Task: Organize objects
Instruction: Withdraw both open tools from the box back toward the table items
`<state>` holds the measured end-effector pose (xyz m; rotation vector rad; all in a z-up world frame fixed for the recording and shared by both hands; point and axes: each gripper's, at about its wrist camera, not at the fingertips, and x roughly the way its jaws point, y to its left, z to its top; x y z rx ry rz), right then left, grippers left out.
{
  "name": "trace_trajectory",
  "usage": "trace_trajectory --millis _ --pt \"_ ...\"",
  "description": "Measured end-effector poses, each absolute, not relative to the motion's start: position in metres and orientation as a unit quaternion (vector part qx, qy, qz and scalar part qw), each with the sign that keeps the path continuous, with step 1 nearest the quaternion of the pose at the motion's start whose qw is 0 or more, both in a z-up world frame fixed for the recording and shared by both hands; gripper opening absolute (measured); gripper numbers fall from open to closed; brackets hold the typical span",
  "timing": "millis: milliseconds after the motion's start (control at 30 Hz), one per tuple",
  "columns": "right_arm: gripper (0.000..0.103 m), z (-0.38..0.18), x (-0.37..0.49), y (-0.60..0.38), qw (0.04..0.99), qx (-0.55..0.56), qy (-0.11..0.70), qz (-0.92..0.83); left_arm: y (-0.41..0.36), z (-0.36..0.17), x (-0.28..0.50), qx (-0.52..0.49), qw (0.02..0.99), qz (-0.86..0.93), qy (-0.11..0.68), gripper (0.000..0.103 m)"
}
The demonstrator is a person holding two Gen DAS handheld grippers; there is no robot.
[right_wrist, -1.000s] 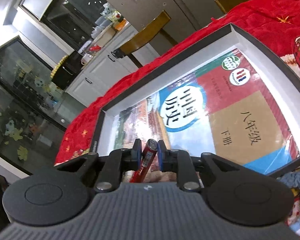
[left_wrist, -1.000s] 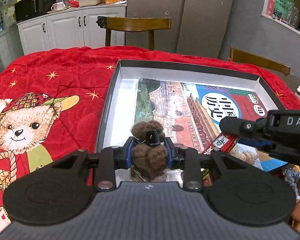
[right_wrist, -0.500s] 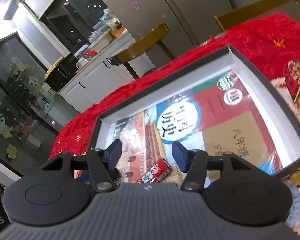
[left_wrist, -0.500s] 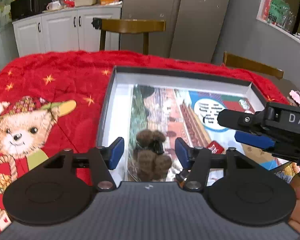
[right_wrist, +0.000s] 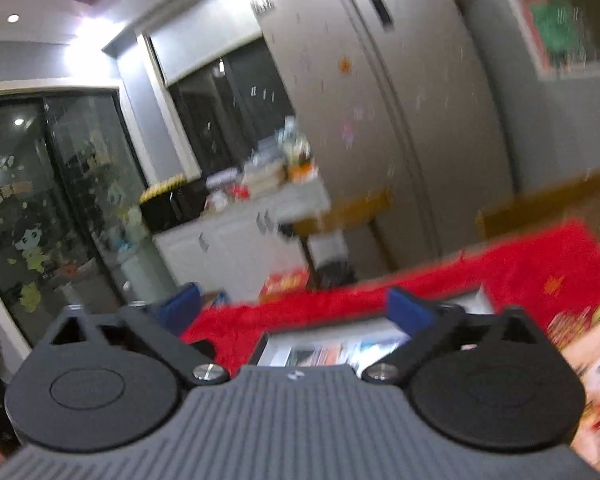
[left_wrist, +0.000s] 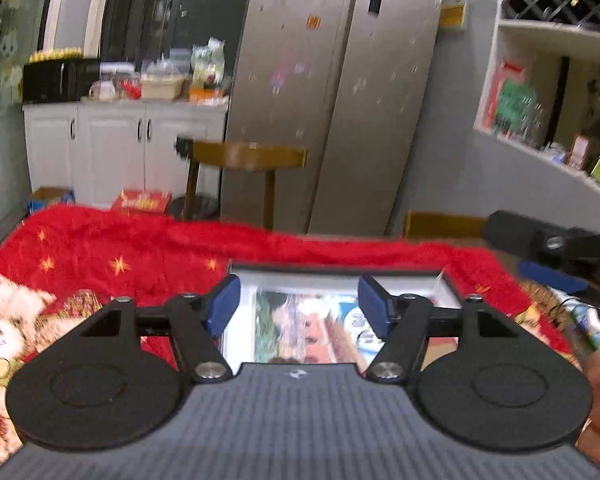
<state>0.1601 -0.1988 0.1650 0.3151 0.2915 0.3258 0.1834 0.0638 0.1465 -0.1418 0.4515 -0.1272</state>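
Observation:
My left gripper (left_wrist: 299,304) is open and empty, raised and tilted up above the near end of the dark-rimmed box (left_wrist: 332,269). The colourful textbook (left_wrist: 300,328) lies inside the box. A sliver of the brown plush toy (left_wrist: 284,360) shows at the gripper's base edge. My right gripper (right_wrist: 296,306) is open and empty, also lifted back from the box (right_wrist: 340,322). The red pen is hidden. The other gripper's body (left_wrist: 556,248) shows at the right in the left wrist view.
A red blanket with a teddy bear print (left_wrist: 100,256) covers the table. Wooden chairs (left_wrist: 248,160) stand behind it, before a steel fridge (left_wrist: 332,92) and white cabinets (left_wrist: 108,152). Wall shelves (left_wrist: 556,80) hang at the right.
Both grippers let go of their loads, the plush toy and the red pen, inside the box, then opened wider and lifted back and up. Both views now tilt toward the kitchen.

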Motion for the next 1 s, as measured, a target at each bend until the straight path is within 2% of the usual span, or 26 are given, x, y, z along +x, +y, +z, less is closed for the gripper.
trace_trajectory --millis 233,433,800,1000 --pt "0.103 0.196 0.121 -0.217 0.98 0.127 0.102 0.111 0.055 0.185 0.134 -0.068 0.979 -0.072 0.179 0.076" --pt "0.103 0.189 0.094 -0.225 0.99 0.089 0.095 0.06 0.038 0.198 0.1 -0.058 0.982 -0.087 0.155 0.077" --pt "0.103 0.148 0.065 -0.236 0.99 0.066 0.113 0.048 0.002 0.167 0.082 -0.055 0.972 -0.082 0.212 0.077" --pt "0.103 0.122 0.048 -0.236 0.984 0.104 0.137 0.052 0.0 0.15 0.049 -0.049 0.974 -0.069 0.212 0.077"
